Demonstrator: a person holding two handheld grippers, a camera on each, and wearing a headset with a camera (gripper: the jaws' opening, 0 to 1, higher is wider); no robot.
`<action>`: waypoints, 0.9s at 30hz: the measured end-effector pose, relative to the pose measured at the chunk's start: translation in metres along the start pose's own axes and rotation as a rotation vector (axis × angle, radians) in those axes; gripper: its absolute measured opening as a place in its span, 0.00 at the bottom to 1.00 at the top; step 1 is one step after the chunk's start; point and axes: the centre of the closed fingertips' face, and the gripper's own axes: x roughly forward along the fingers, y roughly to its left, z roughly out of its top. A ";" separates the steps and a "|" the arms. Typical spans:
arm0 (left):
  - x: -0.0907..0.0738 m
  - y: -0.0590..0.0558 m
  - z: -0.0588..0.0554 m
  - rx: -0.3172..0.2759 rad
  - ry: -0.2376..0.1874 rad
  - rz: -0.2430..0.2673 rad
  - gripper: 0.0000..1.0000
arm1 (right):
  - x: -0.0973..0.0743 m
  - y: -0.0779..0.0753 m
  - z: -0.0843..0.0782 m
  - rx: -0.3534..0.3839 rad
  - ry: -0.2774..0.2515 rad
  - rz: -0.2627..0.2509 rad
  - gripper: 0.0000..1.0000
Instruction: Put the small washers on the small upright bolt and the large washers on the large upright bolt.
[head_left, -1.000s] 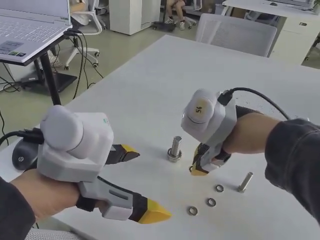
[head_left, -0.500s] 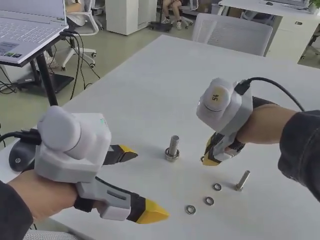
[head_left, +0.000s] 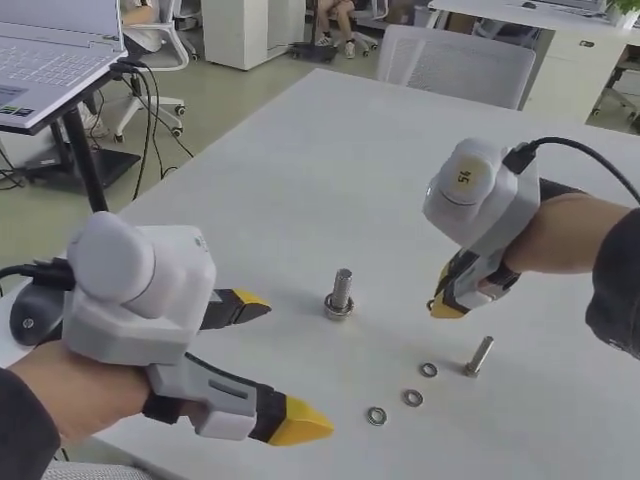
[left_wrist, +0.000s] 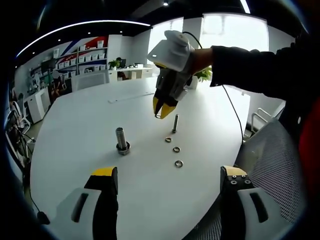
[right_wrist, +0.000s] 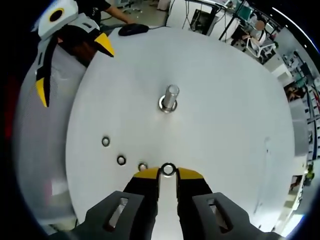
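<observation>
A white round table (head_left: 330, 160) seen from above, with a person holding a gripper in each hand. The left gripper (head_left: 272, 362) is at the near left edge, its yellow-tipped jaws spread wide with nothing between them, pointing towards the middle of the table. Near the centre stands the large bolt (head_left: 341, 290), upright, with washers stacked around its base (head_left: 338, 309). To the right of it, well apart, the small bolt (head_left: 478, 356) stands on its head with a bare shaft. Three loose washers (head_left: 412, 398) lie flat in a short diagonal row just beside the small bolt, on its near left side. The right gripper (head_left: 447, 308) hangs above the table between the two bolts, closer to the small one, tips pointing down. In the right gripper view its jaws are drawn narrow, pinching a pinched washer (right_wrist: 168, 169) at the very tips. A laptop (head_left: 50, 50) sits on a stand at far left, and a grey chair (head_left: 455, 65) stands behind the table.
</observation>
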 end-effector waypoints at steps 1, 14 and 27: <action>0.000 0.000 0.000 0.000 0.000 0.000 0.84 | -0.002 -0.001 -0.001 0.003 0.000 -0.001 0.13; -0.001 0.001 0.000 0.001 0.000 -0.003 0.84 | -0.027 0.003 -0.022 0.036 0.020 -0.032 0.13; 0.000 -0.001 0.001 0.008 0.000 -0.006 0.84 | -0.041 0.012 -0.045 0.045 0.060 -0.035 0.13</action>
